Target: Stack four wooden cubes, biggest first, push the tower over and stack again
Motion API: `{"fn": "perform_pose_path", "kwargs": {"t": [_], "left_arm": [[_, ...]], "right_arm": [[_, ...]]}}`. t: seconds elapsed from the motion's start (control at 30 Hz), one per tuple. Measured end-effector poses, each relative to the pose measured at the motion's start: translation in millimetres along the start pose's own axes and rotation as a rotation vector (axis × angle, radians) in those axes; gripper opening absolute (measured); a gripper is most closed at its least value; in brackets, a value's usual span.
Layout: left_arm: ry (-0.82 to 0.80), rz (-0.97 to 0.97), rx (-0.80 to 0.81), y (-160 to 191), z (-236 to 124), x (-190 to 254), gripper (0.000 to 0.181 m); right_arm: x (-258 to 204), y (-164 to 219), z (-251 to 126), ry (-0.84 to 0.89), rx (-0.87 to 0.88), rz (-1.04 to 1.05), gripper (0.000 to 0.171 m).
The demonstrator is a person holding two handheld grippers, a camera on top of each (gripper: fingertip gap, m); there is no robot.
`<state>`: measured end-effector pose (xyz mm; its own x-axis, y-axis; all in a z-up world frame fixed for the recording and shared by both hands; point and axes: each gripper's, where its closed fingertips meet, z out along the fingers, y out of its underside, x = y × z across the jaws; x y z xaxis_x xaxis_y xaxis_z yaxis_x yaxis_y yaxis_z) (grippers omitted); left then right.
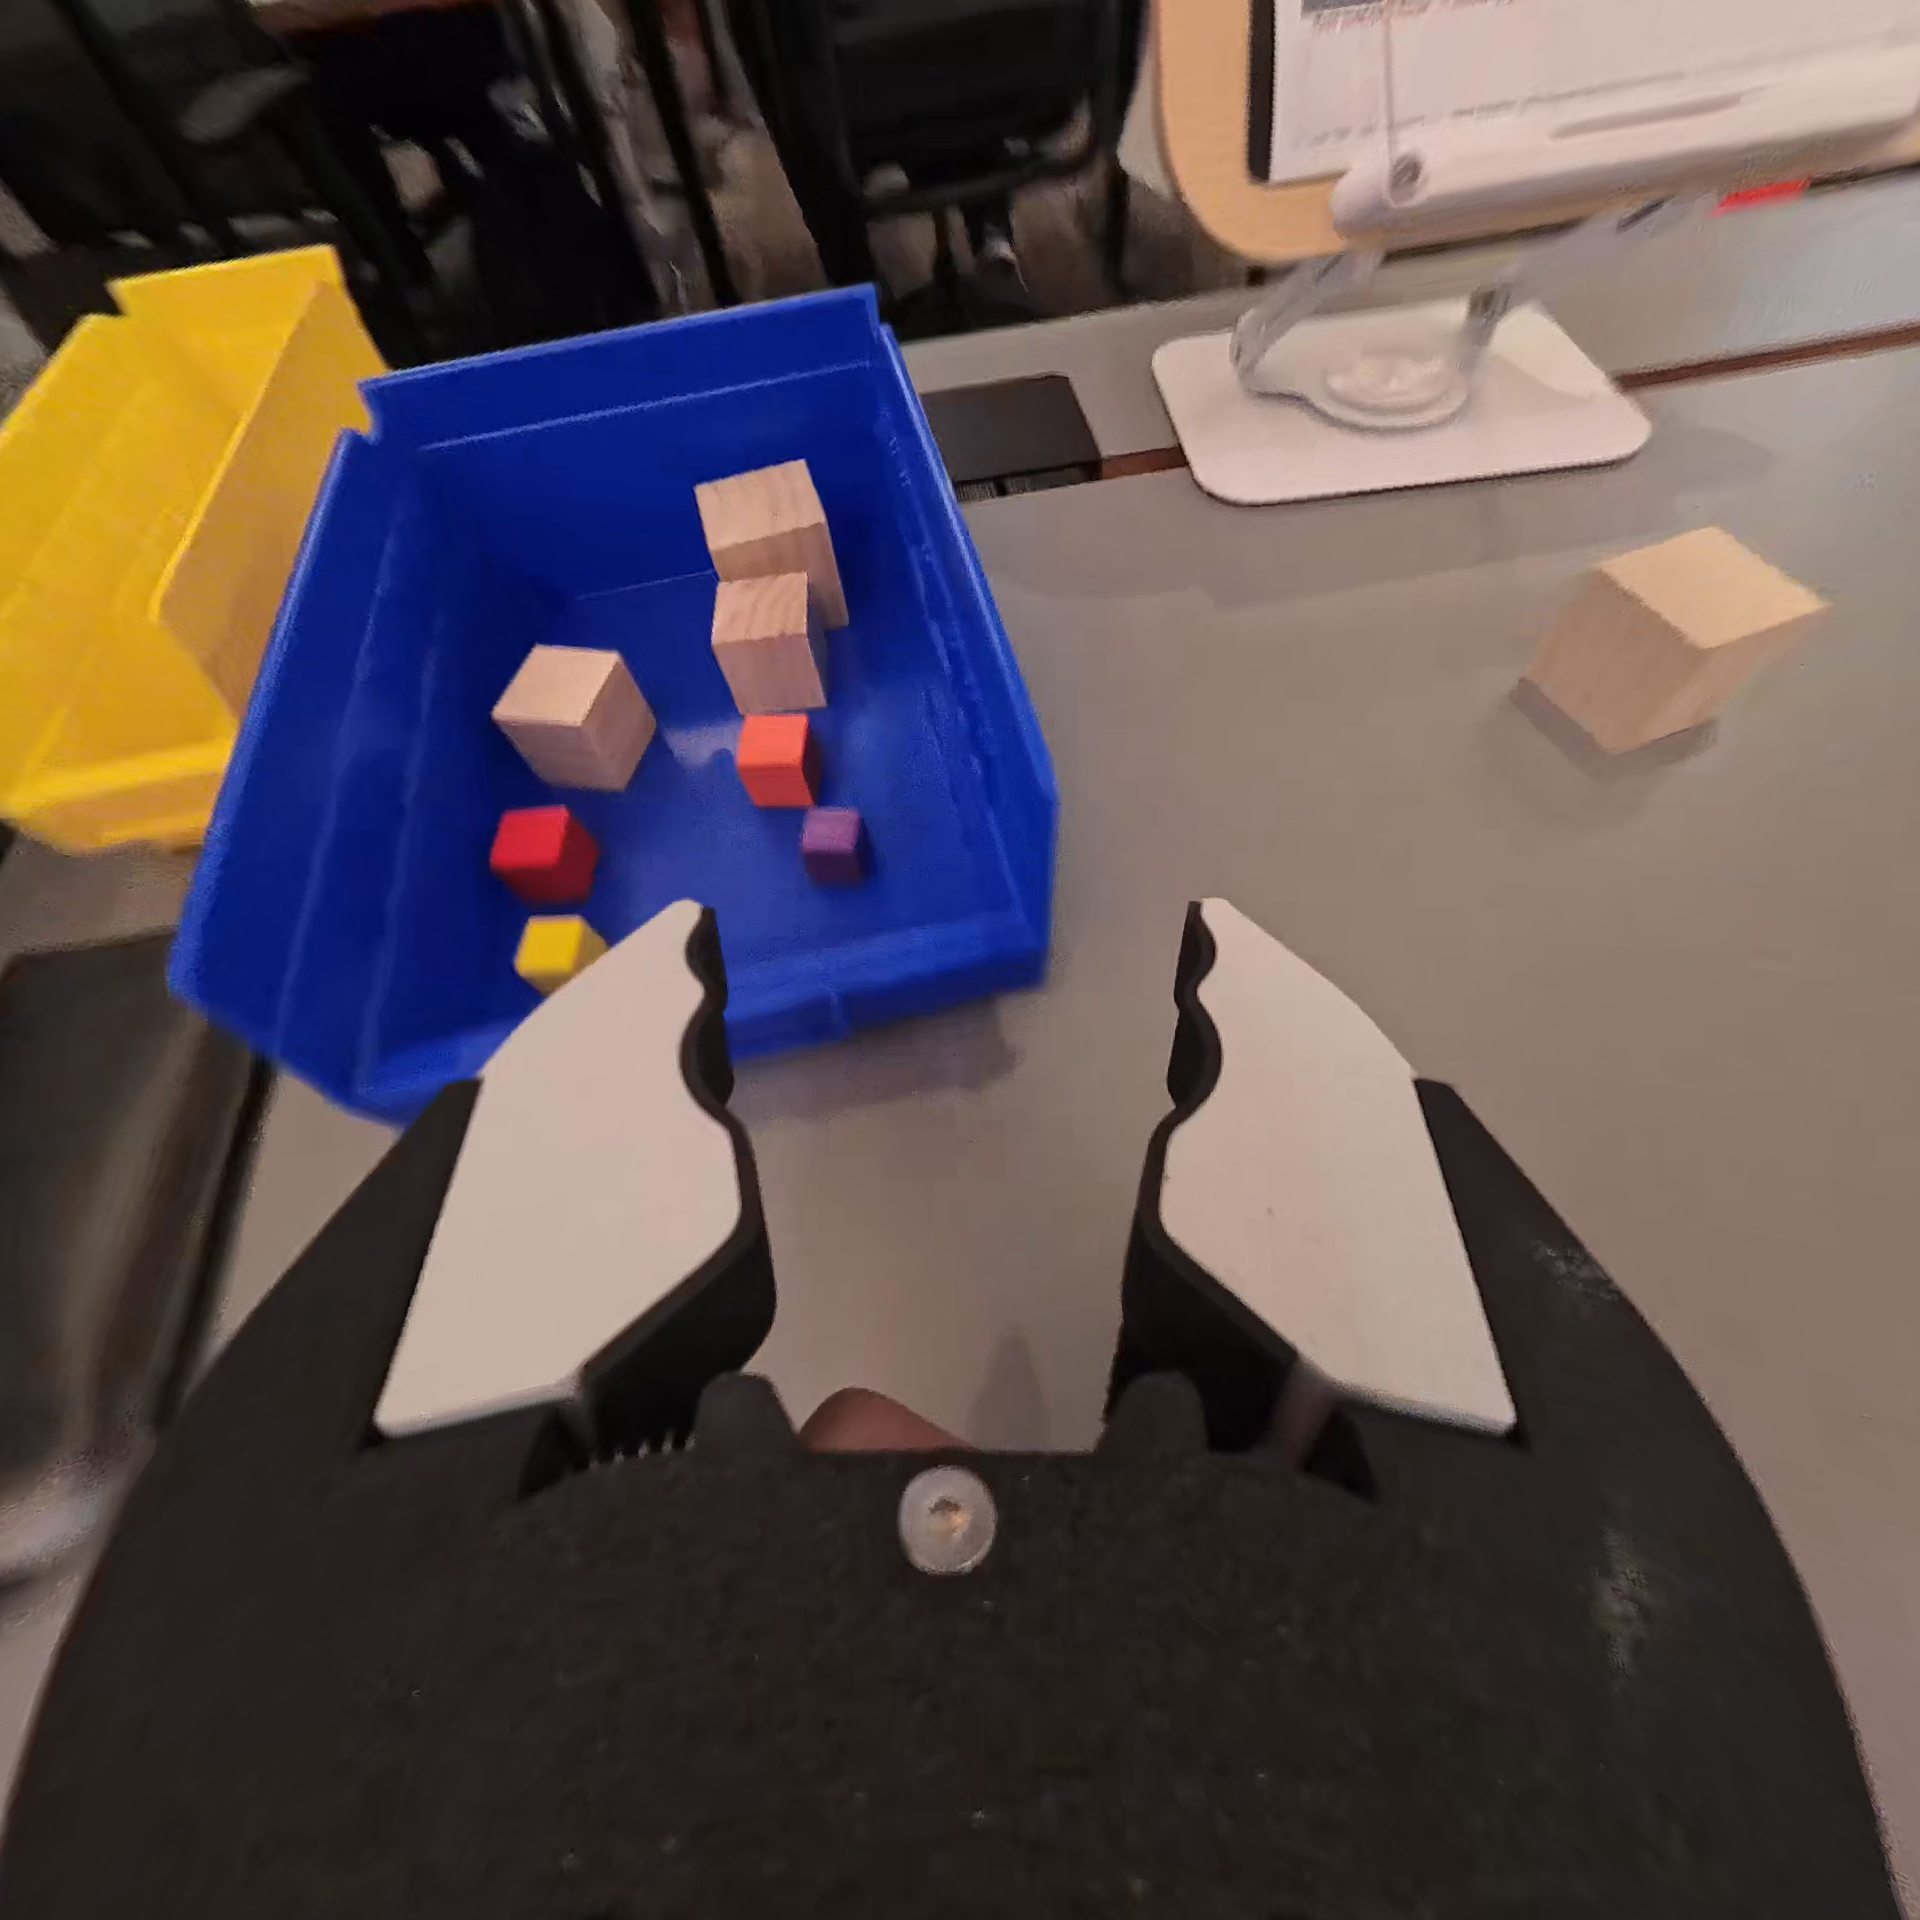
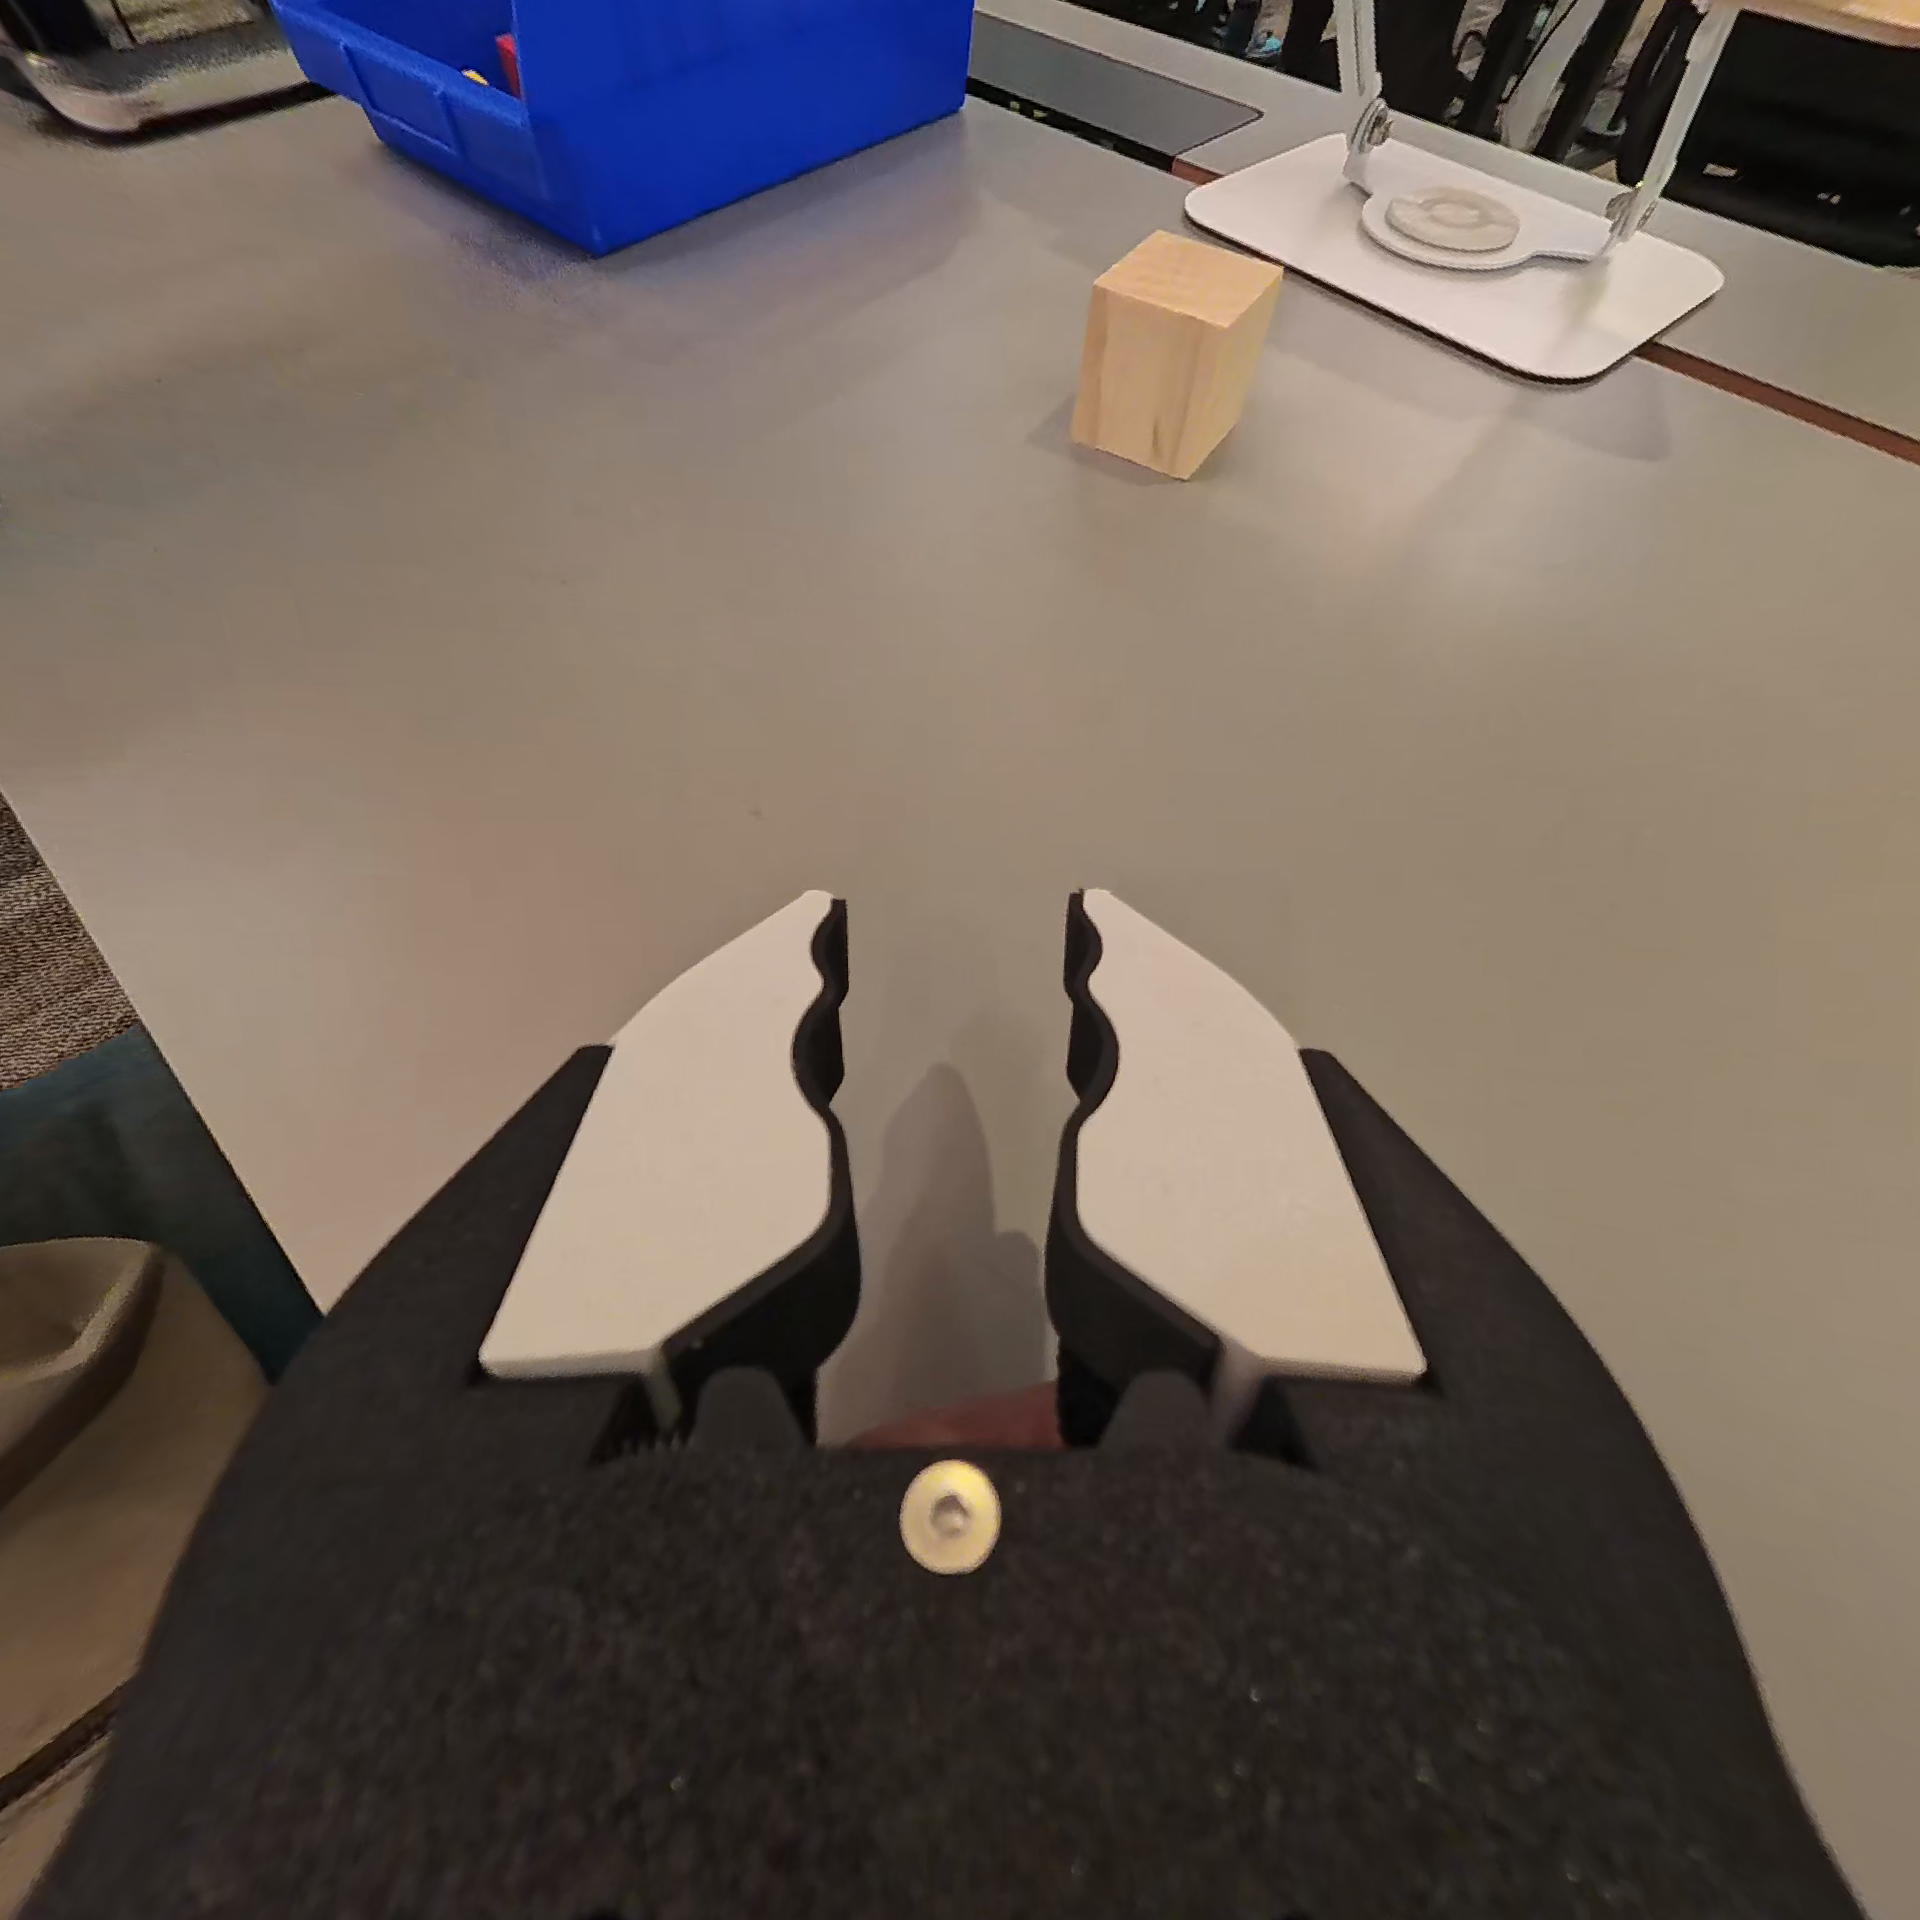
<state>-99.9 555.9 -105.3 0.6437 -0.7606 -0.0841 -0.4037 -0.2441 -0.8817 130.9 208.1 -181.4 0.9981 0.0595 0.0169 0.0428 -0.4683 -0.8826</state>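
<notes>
A large plain wooden cube (image 1: 1668,636) stands alone on the grey table (image 1: 1299,831); it also shows in the right wrist view (image 2: 1174,353). A blue bin (image 1: 966,644) holds three plain wooden cubes: one at the back (image 1: 764,520), one in front of it (image 1: 764,639), one to the left (image 1: 571,712). It also holds small orange (image 1: 777,758), red (image 1: 540,852), purple (image 1: 833,844) and yellow (image 1: 556,948) cubes. My left gripper (image 1: 951,920) is open and empty, just in front of the bin. My right gripper (image 2: 956,904) is open and empty, well short of the lone cube.
A yellow bin (image 1: 135,561) sits left of the blue bin (image 2: 644,114). A white stand with a flat base (image 1: 1403,416) is at the back right, just behind the lone cube; it also shows in the right wrist view (image 2: 1455,260). The table's edge runs along the left (image 2: 156,935).
</notes>
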Motion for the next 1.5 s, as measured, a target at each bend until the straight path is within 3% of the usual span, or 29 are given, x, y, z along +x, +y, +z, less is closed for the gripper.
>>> {"fn": "perform_pose_path", "kwargs": {"t": [0.17,0.37,0.57,0.6,0.73,0.77,1.03,1.2,1.5], "left_arm": [[-0.071,0.221,-0.229,-36.6,85.4,-73.3,0.074],[-0.098,0.295,-0.555,-21.5,164.3,-128.2,0.076],[-0.128,0.350,-0.760,18.7,200.0,-161.9,0.072],[-0.111,0.334,-0.771,23.2,203.6,-161.9,0.064],[-0.091,0.325,-0.804,36.9,215.2,-158.9,0.069],[-0.086,0.315,-0.788,36.4,218.1,-156.6,0.060],[-0.042,0.219,-0.778,37.7,218.3,-153.5,0.048],[-0.001,0.258,-0.608,3.9,204.9,-130.7,0.047],[0.144,0.454,-0.213,-84.1,86.2,-19.4,0.047]], "right_arm": [[2.2,-1.5,-1.3,-0.002,0.008,0.009,0.040],[-3.4,-1.9,3.1,-0.015,-0.002,-0.009,0.040],[-1.6,-0.3,2.1,0.000,-0.014,-0.033,0.040],[-0.7,-0.6,2.0,0.001,-0.012,-0.030,0.040],[2.2,0.4,3.4,-0.008,-0.009,-0.008,0.040],[3.0,1.4,3.8,-0.009,-0.011,-0.004,0.040],[4.8,2.3,4.1,-0.019,-0.005,0.017,0.040],[1.4,-0.3,2.8,-0.023,0.000,0.006,0.040],[1.2,-2.6,0.4,-0.018,0.008,0.004,0.040]]}}
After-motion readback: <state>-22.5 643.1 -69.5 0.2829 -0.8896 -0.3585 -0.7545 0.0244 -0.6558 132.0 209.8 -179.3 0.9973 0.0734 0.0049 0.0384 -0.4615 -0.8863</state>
